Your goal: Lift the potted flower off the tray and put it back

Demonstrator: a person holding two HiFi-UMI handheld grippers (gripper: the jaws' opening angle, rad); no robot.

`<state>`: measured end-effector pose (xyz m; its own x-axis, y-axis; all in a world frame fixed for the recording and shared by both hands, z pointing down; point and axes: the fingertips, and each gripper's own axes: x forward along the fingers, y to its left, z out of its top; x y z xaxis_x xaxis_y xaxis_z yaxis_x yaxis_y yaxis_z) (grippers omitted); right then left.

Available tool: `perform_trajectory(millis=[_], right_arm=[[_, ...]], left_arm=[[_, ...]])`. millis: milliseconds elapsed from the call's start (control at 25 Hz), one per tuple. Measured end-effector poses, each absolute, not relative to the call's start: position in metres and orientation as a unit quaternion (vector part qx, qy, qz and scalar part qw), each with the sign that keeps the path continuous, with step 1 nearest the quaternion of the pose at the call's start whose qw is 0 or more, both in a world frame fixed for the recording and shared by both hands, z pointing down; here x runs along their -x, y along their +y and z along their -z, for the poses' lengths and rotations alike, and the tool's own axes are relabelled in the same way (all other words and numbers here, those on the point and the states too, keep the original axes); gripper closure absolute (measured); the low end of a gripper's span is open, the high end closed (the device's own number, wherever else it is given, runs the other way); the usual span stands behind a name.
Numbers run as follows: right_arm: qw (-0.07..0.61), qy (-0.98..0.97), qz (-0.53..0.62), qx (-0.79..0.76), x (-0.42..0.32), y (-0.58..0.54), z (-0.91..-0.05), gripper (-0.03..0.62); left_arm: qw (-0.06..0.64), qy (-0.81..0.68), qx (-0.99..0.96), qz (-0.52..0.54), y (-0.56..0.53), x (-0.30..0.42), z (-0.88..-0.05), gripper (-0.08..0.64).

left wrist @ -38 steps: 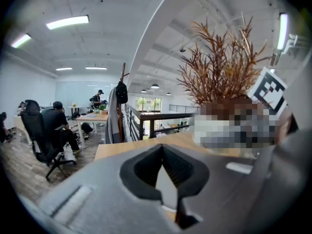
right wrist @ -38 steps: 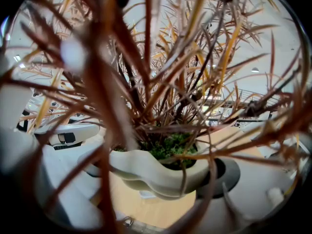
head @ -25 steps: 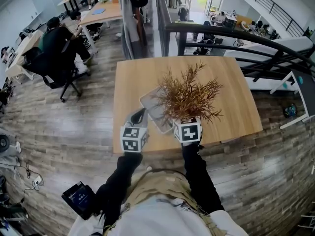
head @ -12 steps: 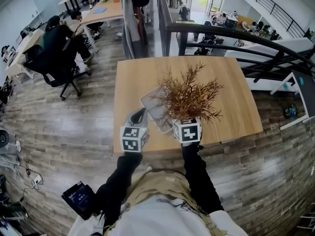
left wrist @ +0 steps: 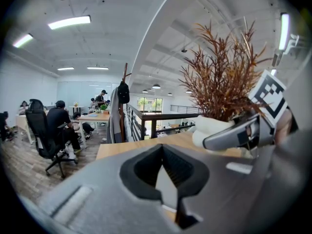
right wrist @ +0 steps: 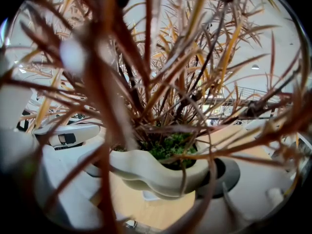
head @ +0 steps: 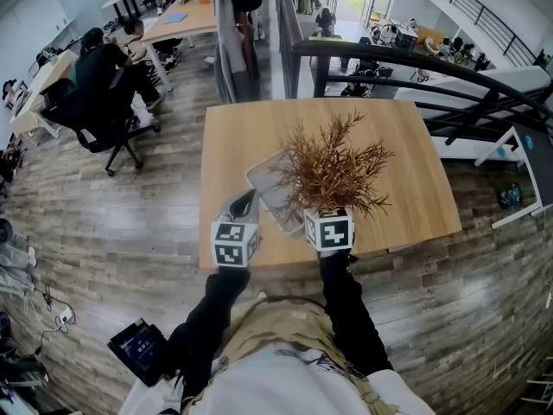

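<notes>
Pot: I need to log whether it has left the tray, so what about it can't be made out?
- Right gripper view: the plant's blurred stems cross the pot, and its underside is blurred.
- Left gripper view: the right gripper crosses the pot's lower part, so clearance from the tray is unclear.
- Head view: the plant and the right gripper hide the pot.

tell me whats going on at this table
A person is working at a wooden table with a gripper in each hand. The right gripper has its fingers closed on the white pot of a dried brown plant, seemingly holding it just above the tray. The left gripper appears to pinch the tray's near edge, steadying it.
</notes>
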<state>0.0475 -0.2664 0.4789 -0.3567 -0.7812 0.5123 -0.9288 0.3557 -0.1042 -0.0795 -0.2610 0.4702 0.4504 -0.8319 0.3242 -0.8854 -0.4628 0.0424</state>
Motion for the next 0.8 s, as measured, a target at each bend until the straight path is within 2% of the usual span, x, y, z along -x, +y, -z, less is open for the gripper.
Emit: perform_trajectory(millis=[800], right_arm=[[0.200, -0.800, -0.195, -0.532, -0.0471, -0.2653, -0.4841, 0.075]], left_arm=[[0.106, -0.508, -0.844, -0.131, -0.2605, 0.0788, -0.4702, 0.558]])
